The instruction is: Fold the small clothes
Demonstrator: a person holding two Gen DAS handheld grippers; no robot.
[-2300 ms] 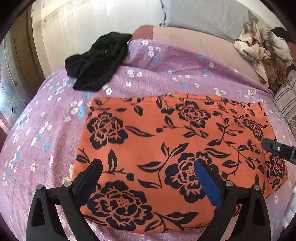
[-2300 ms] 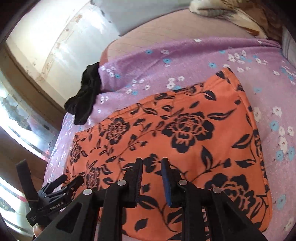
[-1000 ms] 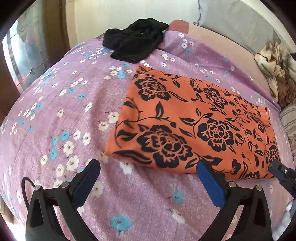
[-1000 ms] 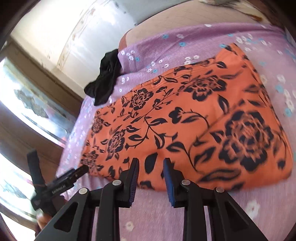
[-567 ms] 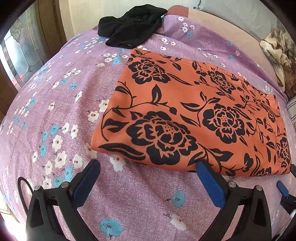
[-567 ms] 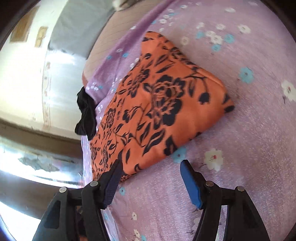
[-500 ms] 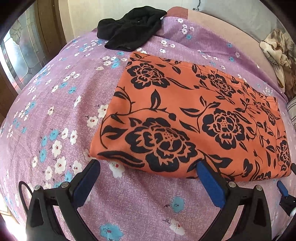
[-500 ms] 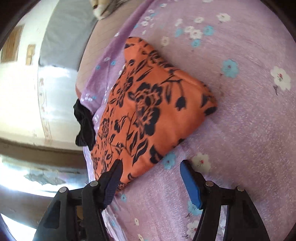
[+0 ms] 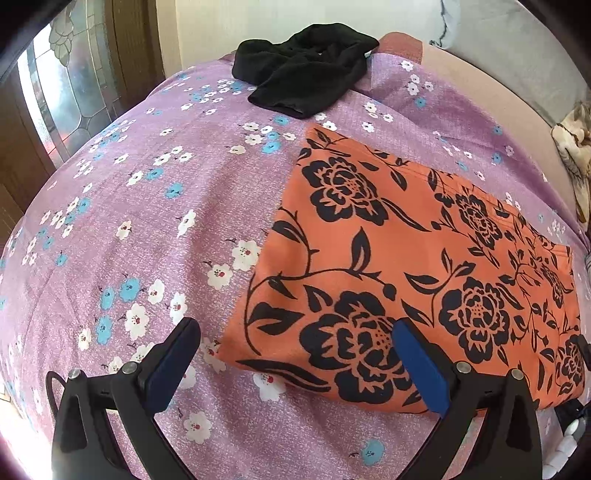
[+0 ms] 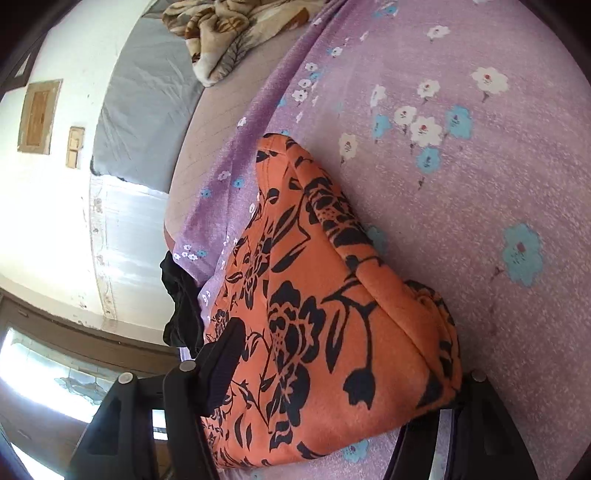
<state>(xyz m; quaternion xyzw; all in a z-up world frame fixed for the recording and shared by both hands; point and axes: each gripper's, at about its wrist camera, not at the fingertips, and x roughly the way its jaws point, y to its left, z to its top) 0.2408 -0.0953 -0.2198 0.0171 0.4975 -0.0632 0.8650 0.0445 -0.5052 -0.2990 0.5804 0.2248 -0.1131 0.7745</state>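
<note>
A folded orange cloth with black flowers lies flat on the purple flowered bedsheet. My left gripper is open and empty, low over the cloth's near left corner, its jaws on either side of that corner. In the right wrist view the cloth's right end bulges up between the wide-open jaws of my right gripper. Its left finger shows over the cloth and the right one is hidden behind the fabric.
A crumpled black garment lies at the far edge of the bed. A beige patterned blanket is heaped at the bed's head by a grey pillow. A glass-paned door stands to the left.
My right gripper opened wide, swung round and moved in on the cloth's right end, which now sits between its jaws. My left gripper slid left and in toward the cloth's near left corner.
</note>
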